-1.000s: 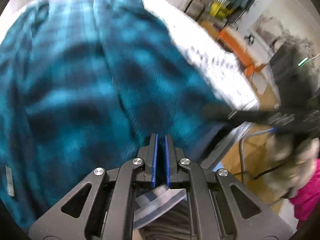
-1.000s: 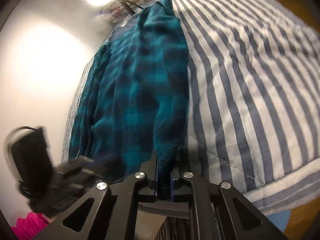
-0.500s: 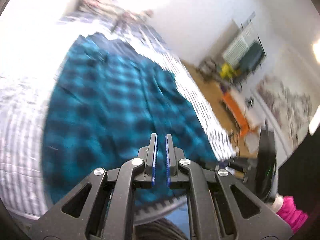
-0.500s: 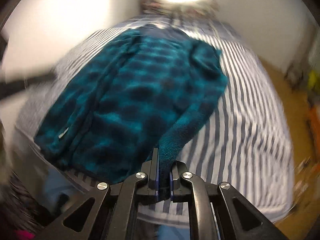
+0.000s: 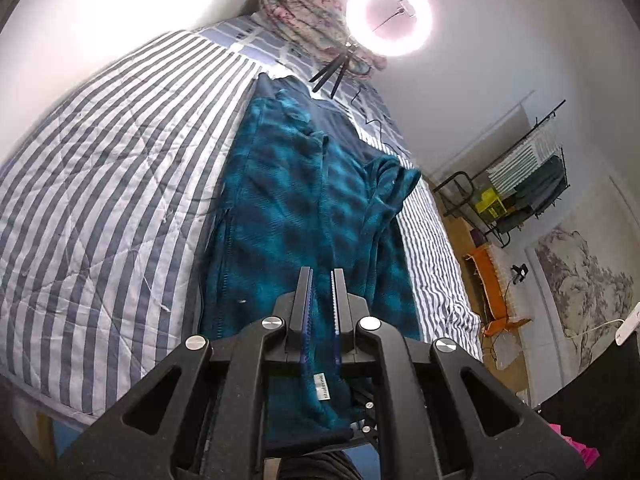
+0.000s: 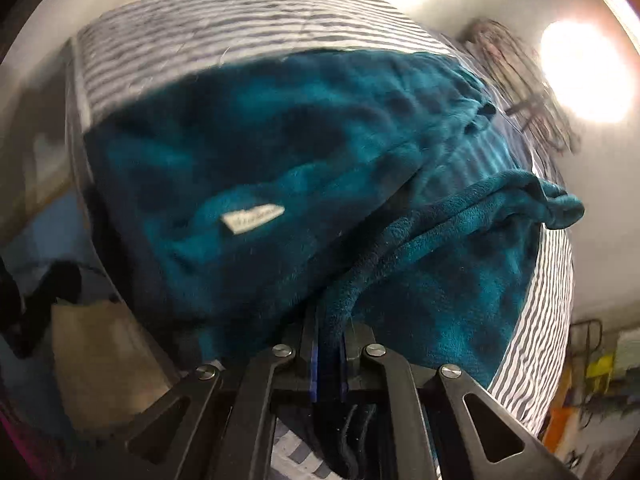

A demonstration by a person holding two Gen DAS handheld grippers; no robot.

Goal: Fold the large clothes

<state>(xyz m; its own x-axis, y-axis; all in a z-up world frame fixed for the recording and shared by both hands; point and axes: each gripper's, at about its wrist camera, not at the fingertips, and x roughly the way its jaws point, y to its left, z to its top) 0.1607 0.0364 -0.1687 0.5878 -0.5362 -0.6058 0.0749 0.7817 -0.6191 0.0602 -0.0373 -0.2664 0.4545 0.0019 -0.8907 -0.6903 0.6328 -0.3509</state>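
Note:
A teal plaid fleece garment (image 5: 288, 200) lies lengthwise on the striped quilt (image 5: 120, 180), its near hem at the bed's edge. A white label (image 5: 320, 386) sits on that hem. My left gripper (image 5: 321, 276) hovers over the near end, shut, with nothing clearly pinched. In the right wrist view the garment (image 6: 280, 140) fills the frame, with a label (image 6: 253, 218) on its left part. My right gripper (image 6: 330, 320) is shut on a rolled ridge of the fleece (image 6: 460, 216). That ridge runs up and to the right and lies over the rest of the garment.
A ring light (image 5: 389, 16) on a small tripod and a bundle of floral bedding (image 5: 304, 12) stand at the bed's far end. Right of the bed are wooden floor, a laundry rack (image 5: 528, 168), an orange bench (image 5: 492, 280) and a pink cloth (image 5: 580, 448).
The left gripper rose and swung round, so the whole bed shows. The right gripper rolled and carried its held fleece leftward across the garment, which now looks closer.

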